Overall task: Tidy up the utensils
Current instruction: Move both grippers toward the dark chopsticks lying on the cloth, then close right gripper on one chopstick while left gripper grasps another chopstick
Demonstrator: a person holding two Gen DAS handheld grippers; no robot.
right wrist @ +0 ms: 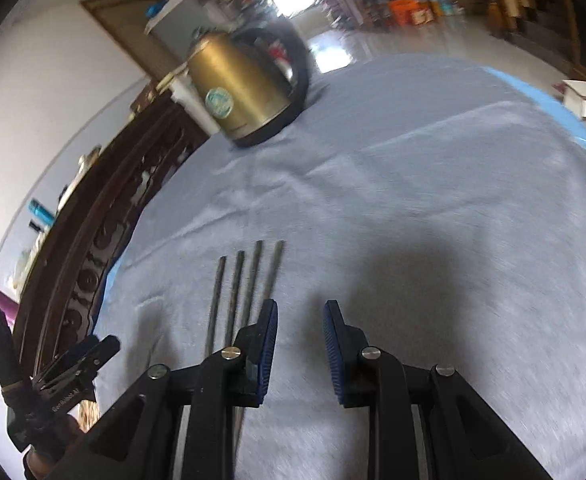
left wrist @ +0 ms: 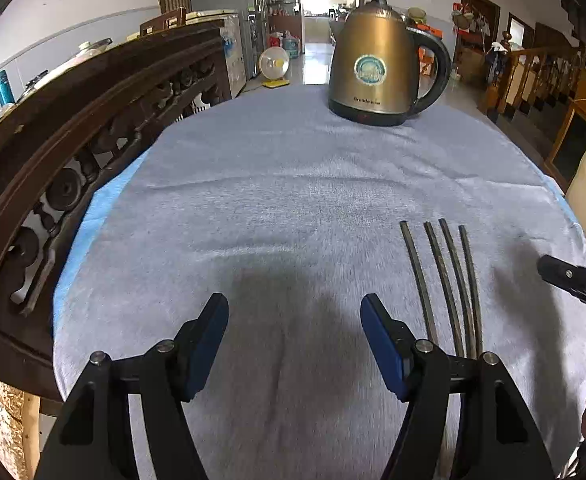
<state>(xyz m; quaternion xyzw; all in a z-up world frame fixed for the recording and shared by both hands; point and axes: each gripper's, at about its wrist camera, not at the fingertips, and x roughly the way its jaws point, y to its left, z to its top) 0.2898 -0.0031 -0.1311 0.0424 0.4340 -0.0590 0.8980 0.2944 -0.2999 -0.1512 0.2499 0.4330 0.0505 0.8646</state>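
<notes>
Where the grey cloth (left wrist: 293,200) covers the bench: four dark chopsticks (left wrist: 445,280), thin and straight, side by side and nearly parallel, tips pointing toward the far side, near ends hidden under gripper hardware in both views. Same four chopsticks (right wrist: 245,292) in the right wrist view, just left of that gripper's left finger.

Left gripper (left wrist: 295,344): jaws wide apart, blue pads facing each other, nothing between them; positioned just left of the chopsticks, above bare cloth and its own shadow.

Right gripper (right wrist: 301,352): jaws apart, nothing between them; positioned just right of the chopsticks. Tip also visible at the right edge of the left wrist view.

Brass-coloured electric kettle (left wrist: 377,64): black handle and base, round blue label, upright at the far side of the cloth, well apart from the chopsticks.

Carved dark wooden rail (left wrist: 73,152): along the left edge of the bench.

Light blue underlayer (left wrist: 89,216): showing beyond the cloth's left border.
</notes>
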